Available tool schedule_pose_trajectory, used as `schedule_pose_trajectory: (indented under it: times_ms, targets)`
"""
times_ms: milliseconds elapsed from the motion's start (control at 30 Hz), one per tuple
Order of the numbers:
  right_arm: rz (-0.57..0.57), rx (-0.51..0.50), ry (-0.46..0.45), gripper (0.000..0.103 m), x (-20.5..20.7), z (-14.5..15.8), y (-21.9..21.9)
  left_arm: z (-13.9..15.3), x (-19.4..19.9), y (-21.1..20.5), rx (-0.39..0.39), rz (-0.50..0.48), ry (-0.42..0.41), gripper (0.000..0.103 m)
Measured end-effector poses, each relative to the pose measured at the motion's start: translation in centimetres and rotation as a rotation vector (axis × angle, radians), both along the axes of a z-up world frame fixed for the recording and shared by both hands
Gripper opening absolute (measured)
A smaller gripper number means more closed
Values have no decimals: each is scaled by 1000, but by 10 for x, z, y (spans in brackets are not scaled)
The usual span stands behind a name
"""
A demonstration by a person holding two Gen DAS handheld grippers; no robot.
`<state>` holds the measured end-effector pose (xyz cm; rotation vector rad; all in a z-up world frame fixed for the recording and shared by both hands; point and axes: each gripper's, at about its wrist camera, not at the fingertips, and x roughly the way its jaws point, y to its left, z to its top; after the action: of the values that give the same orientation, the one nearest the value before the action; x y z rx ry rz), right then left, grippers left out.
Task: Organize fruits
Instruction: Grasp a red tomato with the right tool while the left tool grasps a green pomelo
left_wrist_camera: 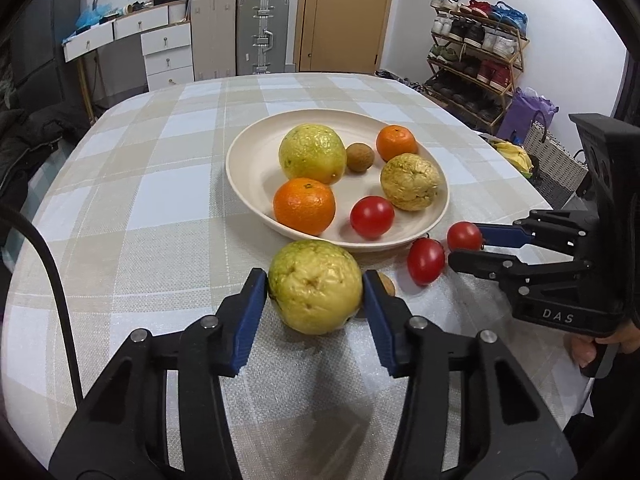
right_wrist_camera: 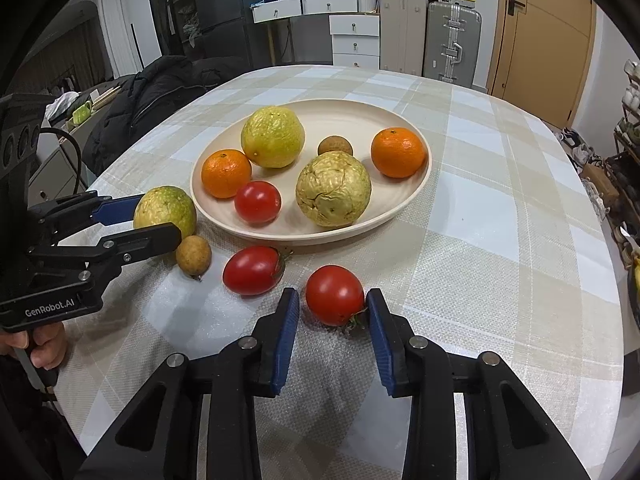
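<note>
- Green-yellow guava (left_wrist_camera: 315, 286): on the tablecloth just in front of the plate, between the blue pads of the left gripper (left_wrist_camera: 315, 294); both pads meet its sides, jaws spread wide to its girth
- Round tomato (right_wrist_camera: 335, 295): on the cloth near the plate, between the fingers of the right gripper (right_wrist_camera: 333, 310); the right pad touches it, a thin gap shows at the left pad, so the jaws stand partly open, not clamped
- Oval tomato (right_wrist_camera: 253, 270): loose on the cloth beside the round one
- Small tan fruit (right_wrist_camera: 193, 255): on the cloth just beside the guava
- Cream plate (right_wrist_camera: 404, 208): holds two oranges (right_wrist_camera: 225, 173), a yellow-green citrus (right_wrist_camera: 273, 137), a wrinkled yellow fruit (right_wrist_camera: 333, 189), a tomato (right_wrist_camera: 257, 201) and a small brown fruit (right_wrist_camera: 335, 145)
- Table (left_wrist_camera: 132, 184): rounded edge, covered in a beige, white and pale blue checked cloth
- Room: wooden door (left_wrist_camera: 346, 16), silver suitcase (left_wrist_camera: 262, 34) beside a cream one, white drawer unit (left_wrist_camera: 166, 54), shoe rack (left_wrist_camera: 476, 54) full of shoes, purple bag (left_wrist_camera: 524, 114), dark jacket (right_wrist_camera: 148, 100) at the table's left edge
- Writing: "GenRobot.AI" on the left gripper body in the right wrist view; "DAS" on the right gripper body in the left wrist view
</note>
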<state>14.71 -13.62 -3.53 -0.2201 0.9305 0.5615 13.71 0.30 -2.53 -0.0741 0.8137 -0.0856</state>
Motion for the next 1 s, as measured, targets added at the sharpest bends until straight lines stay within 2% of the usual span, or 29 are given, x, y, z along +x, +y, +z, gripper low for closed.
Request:
schedule_pose_trajectory:
  times_ms: [333,433,633,1000]
  targets:
    - [-11,16,6,36,4,1,-5,5,-5,1,-1,-6,-28,46]
    - [-6,16,7,30,4,0,-4,8,-7,2,-2,-2,-39,46]
    - [12,19,-3,29,1,0,-2,15,-11,7,-11,12,-60,46]
    - [-5,69,-34,29,0,14,-12,28,-17,11,-10,29,-113,46]
